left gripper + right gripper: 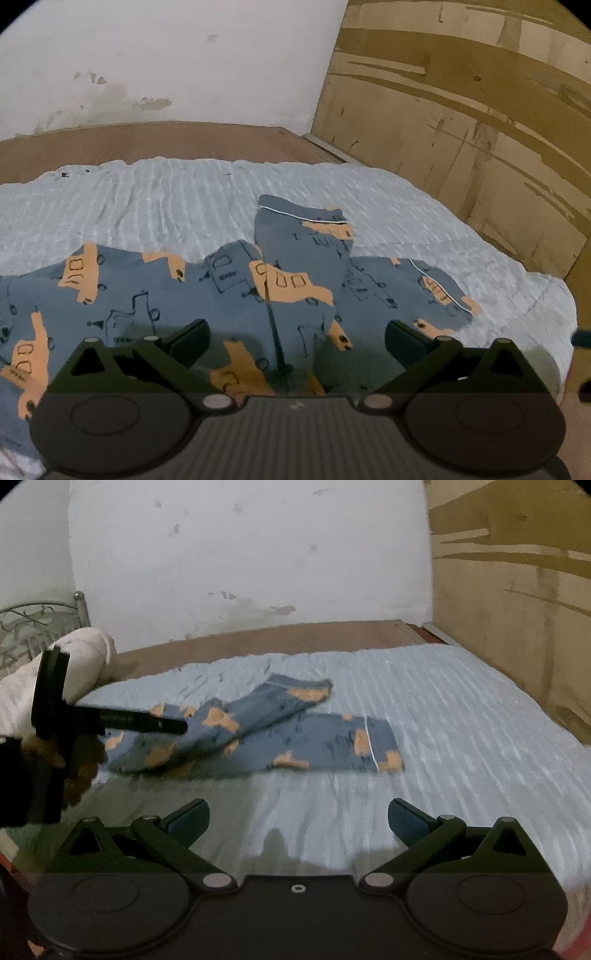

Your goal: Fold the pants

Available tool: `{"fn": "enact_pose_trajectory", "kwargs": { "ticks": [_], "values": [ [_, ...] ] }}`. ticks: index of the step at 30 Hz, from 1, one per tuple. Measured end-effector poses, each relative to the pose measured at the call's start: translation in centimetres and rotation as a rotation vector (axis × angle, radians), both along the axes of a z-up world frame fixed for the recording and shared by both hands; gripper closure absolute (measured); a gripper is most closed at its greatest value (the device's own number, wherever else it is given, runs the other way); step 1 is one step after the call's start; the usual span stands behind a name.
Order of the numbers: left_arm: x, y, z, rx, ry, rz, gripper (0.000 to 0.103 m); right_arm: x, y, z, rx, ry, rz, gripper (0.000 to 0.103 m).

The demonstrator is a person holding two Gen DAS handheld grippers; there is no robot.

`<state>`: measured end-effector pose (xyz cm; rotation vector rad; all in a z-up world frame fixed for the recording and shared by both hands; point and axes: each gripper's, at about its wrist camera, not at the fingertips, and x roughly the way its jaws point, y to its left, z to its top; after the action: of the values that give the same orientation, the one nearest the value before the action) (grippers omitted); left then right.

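Pants (pixel 258 734) spread on bed (pixel 461 709), long axis 9-to-3 in right wrist view, legs overlapping. Left gripper (pixel 295 341) directly over fabric, jaws released, empty. Right gripper (pixel 297 821) over bare bedding, jaws released; pants at 12, farther off. Left hand nearer.

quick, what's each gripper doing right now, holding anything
Left gripper: open, nothing held, above the pants.
Right gripper: open, nothing held, above the bedspread.
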<state>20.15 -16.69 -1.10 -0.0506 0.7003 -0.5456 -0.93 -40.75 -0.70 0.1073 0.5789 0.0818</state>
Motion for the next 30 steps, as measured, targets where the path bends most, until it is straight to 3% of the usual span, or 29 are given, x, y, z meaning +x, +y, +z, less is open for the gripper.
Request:
{"fn": "enact_pose_trajectory", "kwargs": {
  "ticks": [11,21,26,28,30],
  "values": [
    [2.6,0.2,-0.4,-0.068,0.049,-0.003,0.002,16.6,1.9,2.4,0.023,0.036,0.16,0.001],
    [4.9,0.4,-1.8,-0.111,0.154,0.003,0.032,29.3,8.3,0.9,-0.118,0.127,0.18,0.015],
    [6.0,1.0,-3.0,-0.185,0.235,0.02,0.052,32.7,10.1,-0.6,-0.162,0.167,0.147,0.029],
    [6.2,1.2,-3.2,-0.202,0.249,0.017,0.069,34.0,10.7,-1.0,-0.177,0.178,0.136,0.034],
    [6.3,1.3,-3.5,-0.22,0.268,0.02,0.079,35.4,11.3,-1.5,-0.19,0.19,0.103,0.039]
  ]
}}
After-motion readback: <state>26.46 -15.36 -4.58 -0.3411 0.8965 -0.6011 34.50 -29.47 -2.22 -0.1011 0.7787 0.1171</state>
